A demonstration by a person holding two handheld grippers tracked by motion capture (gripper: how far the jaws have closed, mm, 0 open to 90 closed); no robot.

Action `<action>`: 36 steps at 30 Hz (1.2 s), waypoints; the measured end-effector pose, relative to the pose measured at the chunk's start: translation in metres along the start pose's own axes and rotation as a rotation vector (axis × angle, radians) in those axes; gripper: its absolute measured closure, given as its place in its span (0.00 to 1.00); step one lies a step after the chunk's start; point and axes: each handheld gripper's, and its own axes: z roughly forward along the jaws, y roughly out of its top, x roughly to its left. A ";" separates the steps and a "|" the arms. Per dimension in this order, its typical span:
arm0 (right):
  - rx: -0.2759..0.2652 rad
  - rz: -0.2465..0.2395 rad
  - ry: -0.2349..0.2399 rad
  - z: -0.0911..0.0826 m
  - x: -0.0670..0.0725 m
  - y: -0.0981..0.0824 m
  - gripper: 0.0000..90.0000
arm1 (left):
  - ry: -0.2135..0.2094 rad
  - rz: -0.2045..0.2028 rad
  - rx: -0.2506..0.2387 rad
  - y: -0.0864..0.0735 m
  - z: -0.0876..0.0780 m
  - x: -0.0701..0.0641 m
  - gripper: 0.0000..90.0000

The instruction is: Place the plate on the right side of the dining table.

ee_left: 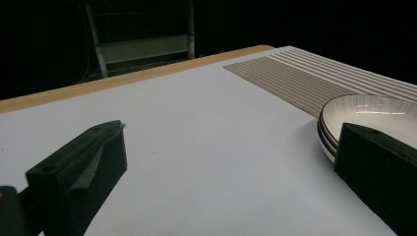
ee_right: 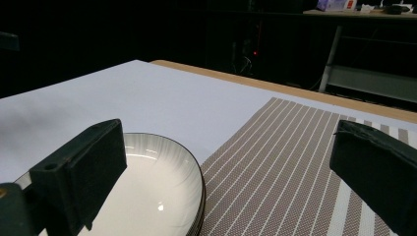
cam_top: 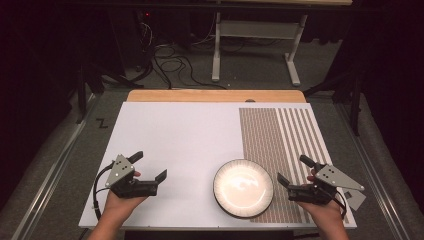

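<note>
glossy round ribbed plate (cam_top: 243, 187) half on woven striped mat (cam_top: 280, 145)

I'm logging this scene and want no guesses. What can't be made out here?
- How many white round dark-rimmed plates are stacked: right gripper view, near edge cut off by frame.
- Part of the brown striped placemat: high view, covered by the plates.
- Items beyond the table: all views, too dark.
- Left tongs and right tongs: open, empty.

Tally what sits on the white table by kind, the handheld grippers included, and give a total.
Plates: 1, white with a dark rim
Striped placemats: 1
Grippers: 2, left gripper and right gripper, both open and empty
Total: 4
</note>
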 end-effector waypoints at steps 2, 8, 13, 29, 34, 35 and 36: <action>0.002 -0.003 -0.003 -0.001 0.000 0.000 0.01 | 0.004 0.000 0.002 0.000 0.001 0.000 0.00; -0.002 -0.003 -0.003 -0.002 -0.001 0.000 0.01 | 0.004 0.001 -0.002 0.000 0.000 0.000 0.00; 0.002 -0.003 -0.005 0.000 0.000 0.000 0.01 | 0.007 0.002 0.003 -0.001 0.000 0.000 0.00; 0.006 0.004 -0.005 -0.001 -0.001 0.001 0.02 | 0.007 0.007 0.009 -0.002 0.001 0.001 0.00; 0.016 0.010 0.001 -0.002 -0.001 0.002 0.08 | 0.007 0.008 0.012 -0.002 0.001 0.000 0.00; 0.016 0.010 0.001 -0.002 -0.001 0.002 0.08 | 0.007 0.011 0.014 -0.002 0.001 0.000 0.00; 0.019 0.009 0.003 -0.002 -0.001 0.002 0.09 | 0.007 0.013 0.014 -0.002 0.002 0.000 0.00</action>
